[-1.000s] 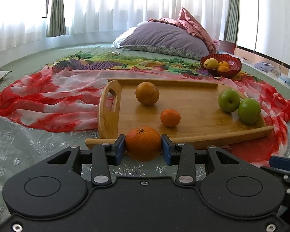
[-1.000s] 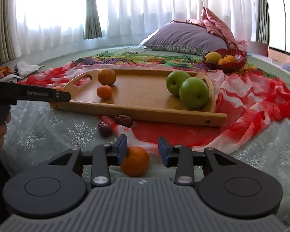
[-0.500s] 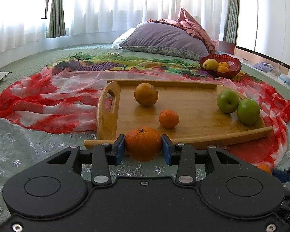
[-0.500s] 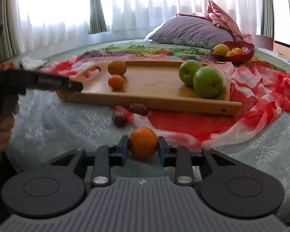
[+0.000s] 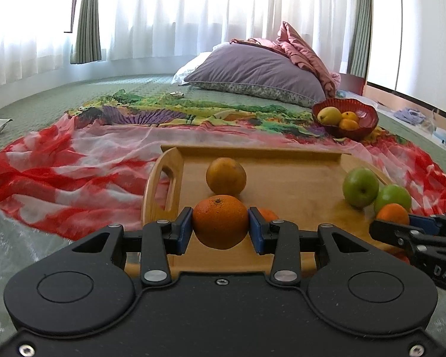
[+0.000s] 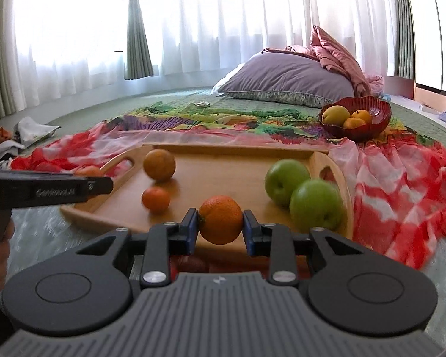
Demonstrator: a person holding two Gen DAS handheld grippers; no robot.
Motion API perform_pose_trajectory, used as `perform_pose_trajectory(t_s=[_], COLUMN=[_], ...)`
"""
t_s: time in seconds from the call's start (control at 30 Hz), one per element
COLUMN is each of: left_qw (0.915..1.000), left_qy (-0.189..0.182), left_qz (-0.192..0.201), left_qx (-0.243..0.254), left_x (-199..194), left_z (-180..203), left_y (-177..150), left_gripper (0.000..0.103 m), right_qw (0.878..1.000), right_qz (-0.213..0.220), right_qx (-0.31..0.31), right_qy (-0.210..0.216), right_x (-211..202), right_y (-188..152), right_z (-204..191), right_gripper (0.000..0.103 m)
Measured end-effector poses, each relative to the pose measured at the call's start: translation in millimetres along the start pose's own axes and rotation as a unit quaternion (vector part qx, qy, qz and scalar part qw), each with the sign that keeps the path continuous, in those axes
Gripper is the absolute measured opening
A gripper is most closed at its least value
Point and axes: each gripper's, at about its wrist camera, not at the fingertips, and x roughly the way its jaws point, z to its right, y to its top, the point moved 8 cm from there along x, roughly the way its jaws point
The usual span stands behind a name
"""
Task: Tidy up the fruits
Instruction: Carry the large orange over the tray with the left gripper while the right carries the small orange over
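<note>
Orange fruit [image 5: 220,221] pinched between left tongs [image 5: 220,228] | tangerine [image 6: 221,219] between right tongs [image 6: 221,228] (both over tray [image 6: 232,166])

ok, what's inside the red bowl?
The red bowl holds one yellow fruit and two small oranges. Its front wall hides anything lower inside.

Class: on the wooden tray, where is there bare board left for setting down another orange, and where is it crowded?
On the wooden tray, bare board runs down the middle, between the two loose oranges near the left handle and the two green apples crowding the right handle. The far strip is bare too.
</note>
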Motion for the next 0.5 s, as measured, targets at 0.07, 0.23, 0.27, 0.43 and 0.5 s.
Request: perform_pose_trajectory(t_s=[0.07, 0.23, 0.27, 0.43, 0.5], left_qw=[1.0, 0.9999, 0.9998, 0.9993, 0.999], left_qy=[0.004, 0.011, 0.013, 0.02, 0.02], left_qz=[-0.003, -0.012, -0.014, -0.03, -0.036], left_qx=[-0.001, -0.005, -0.005, -0.012, -0.015], left_x=[9, 30, 34, 52, 58], left_z=[-1, -7, -8, -12, -12], left_y=[4, 8, 8, 4, 1], left_gripper=[0.037, 0.038, 0.038, 0.037, 0.038], right_qw=[1.0, 1.0, 1.0, 0.999, 0.999], right_qz=[-0.004, -0.017, -0.02, -0.035, -0.041], right_qx=[0.008, 0.02, 0.02, 0.018, 0.018], right_qy=[0.0, -0.005, -0.005, -0.012, -0.014], right_x=[12, 41, 45, 67, 74], right_y=[6, 14, 15, 15, 14], right_z=[2, 8, 8, 10, 12], right_gripper=[0.037, 0.037, 0.037, 0.037, 0.037])
